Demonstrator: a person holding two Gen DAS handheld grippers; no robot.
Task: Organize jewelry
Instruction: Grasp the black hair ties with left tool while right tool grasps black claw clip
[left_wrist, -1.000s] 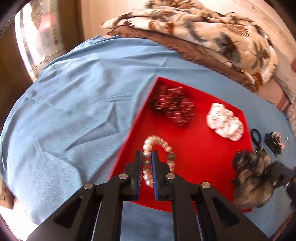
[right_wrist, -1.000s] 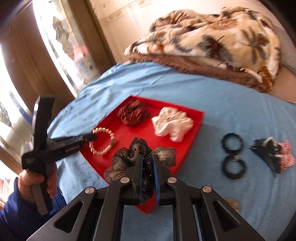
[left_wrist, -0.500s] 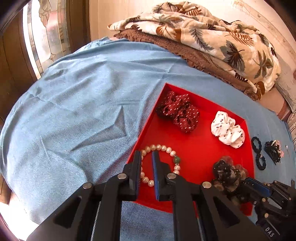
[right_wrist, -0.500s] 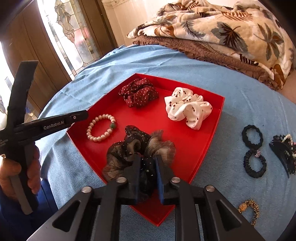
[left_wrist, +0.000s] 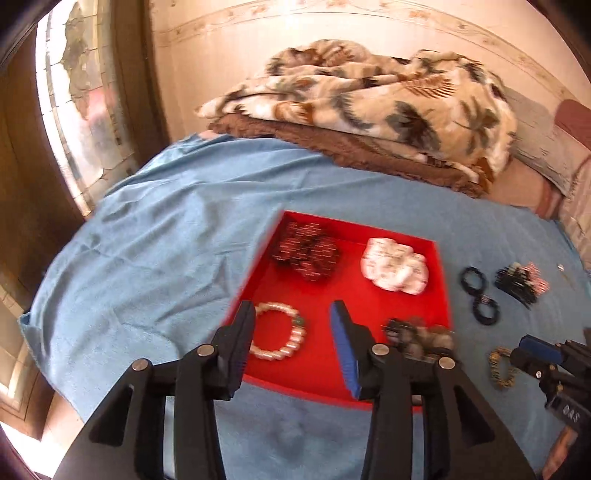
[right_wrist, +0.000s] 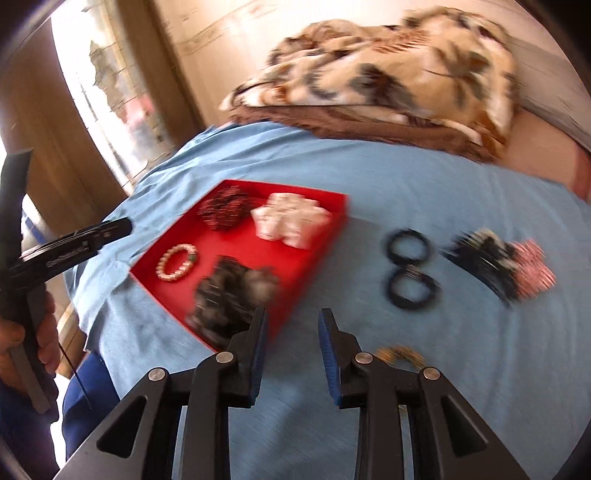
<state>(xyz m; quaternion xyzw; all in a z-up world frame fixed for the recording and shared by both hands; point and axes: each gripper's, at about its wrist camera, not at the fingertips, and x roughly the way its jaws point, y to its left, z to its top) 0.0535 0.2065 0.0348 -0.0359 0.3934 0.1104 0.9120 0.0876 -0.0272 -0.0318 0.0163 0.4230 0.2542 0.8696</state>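
A red tray lies on the blue sheet. In it are a pearl bracelet, a dark red scrunchie, a white scrunchie and a dark brown scrunchie. My left gripper hangs above the bracelet, its jaws opening, nothing pressed between them. My right gripper is over the sheet just right of the tray, jaws opening and empty. Two black hair ties, a hair clip and a gold bracelet lie right of the tray.
A folded leaf-print blanket sits at the back of the bed. A stained-glass door stands to the left. In the right wrist view a hand holds the left gripper's handle at the bed's left edge.
The left gripper let go of the pearl bracelet, opened and rose back from it. The right gripper released the dark brown scrunchie in the tray, opened and swung right over the sheet.
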